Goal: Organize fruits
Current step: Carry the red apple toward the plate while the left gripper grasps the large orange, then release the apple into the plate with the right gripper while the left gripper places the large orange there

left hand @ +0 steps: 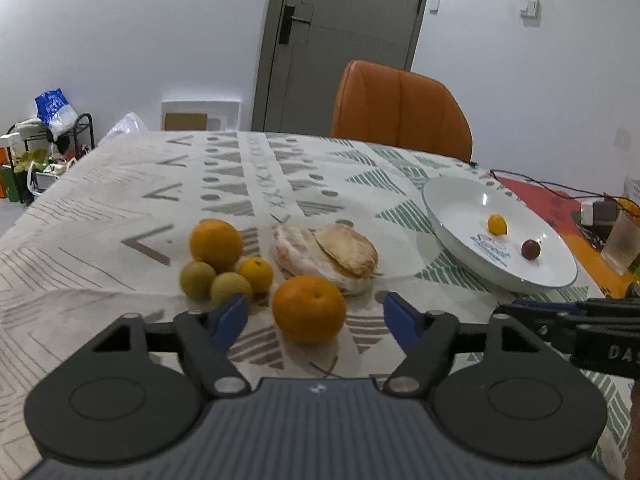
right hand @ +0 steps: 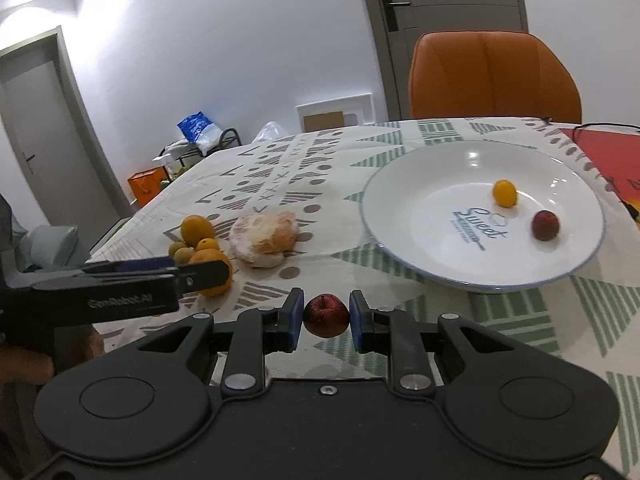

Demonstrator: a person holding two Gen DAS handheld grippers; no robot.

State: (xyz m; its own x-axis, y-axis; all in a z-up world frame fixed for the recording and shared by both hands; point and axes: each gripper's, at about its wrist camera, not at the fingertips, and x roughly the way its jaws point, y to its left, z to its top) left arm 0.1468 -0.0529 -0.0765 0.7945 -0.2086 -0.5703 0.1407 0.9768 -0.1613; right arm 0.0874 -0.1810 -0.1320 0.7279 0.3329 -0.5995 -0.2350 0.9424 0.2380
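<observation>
I start with the table point(left hand: 120, 184), its patterned cloth filling the middle of both views. The white plate point(right hand: 400, 216) sits right of centre in my right wrist view and at the right edge in my left one. It holds only two small fruits so far: a yellow one point(right hand: 504, 193) and a dark red one point(right hand: 545, 225), near each other but apart.

Most of the work is left, I judge. The peeled pomelo point(left hand: 324, 256), still in its clear wrap, lies on the cloth at mid-frame in the left view. Left of it is a cluster: a big orange point(left hand: 216, 244), a smaller orange point(left hand: 257, 274) and two greenish fruits point(left hand: 197, 280), all touching or nearly so.

A second large orange point(left hand: 309, 309) sits just below centre, between the blue pads of my left gripper point(left hand: 316, 320). Those jaws are spread wider than the fruit and do not press it.

My right gripper point(right hand: 325, 316) pinches a small dark red fruit point(right hand: 325, 315), low in the middle of its view and lifted off the cloth, short of the plate's near rim.
</observation>
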